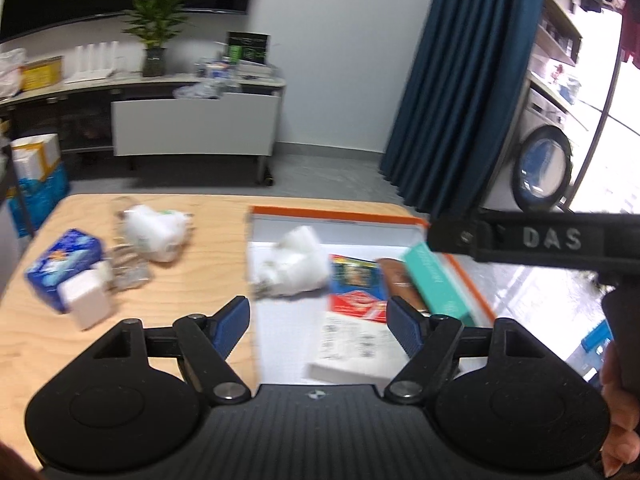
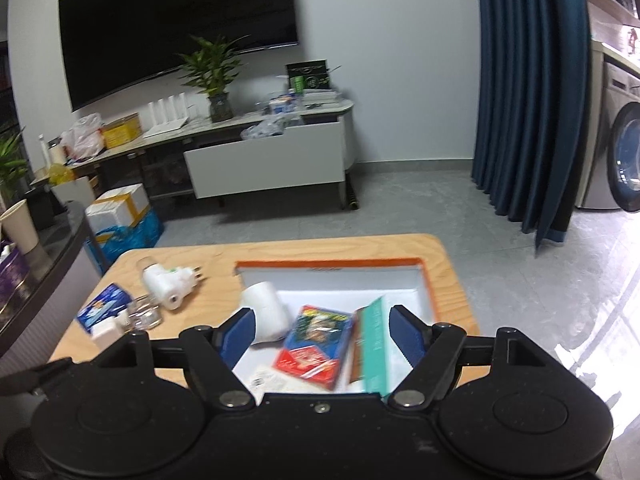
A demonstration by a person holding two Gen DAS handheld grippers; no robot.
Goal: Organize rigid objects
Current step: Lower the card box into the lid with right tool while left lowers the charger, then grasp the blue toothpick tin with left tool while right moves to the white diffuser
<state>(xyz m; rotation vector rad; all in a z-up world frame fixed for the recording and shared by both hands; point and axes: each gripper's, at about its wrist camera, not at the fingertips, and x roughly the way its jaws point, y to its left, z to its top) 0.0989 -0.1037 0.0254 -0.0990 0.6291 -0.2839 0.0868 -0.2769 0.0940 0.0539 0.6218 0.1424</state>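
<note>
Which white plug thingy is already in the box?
The plain white one lying inside the orange-rimmed box. The other white plug, with green marks and metal prongs, is out on the wooden table.

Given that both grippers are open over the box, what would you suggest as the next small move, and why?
Probably swing the left gripper left toward the white plug device on the table. Both grippers hold nothing, the orange-rimmed box already holds several items, and that device still lies outside it, beside the blue box.
</note>
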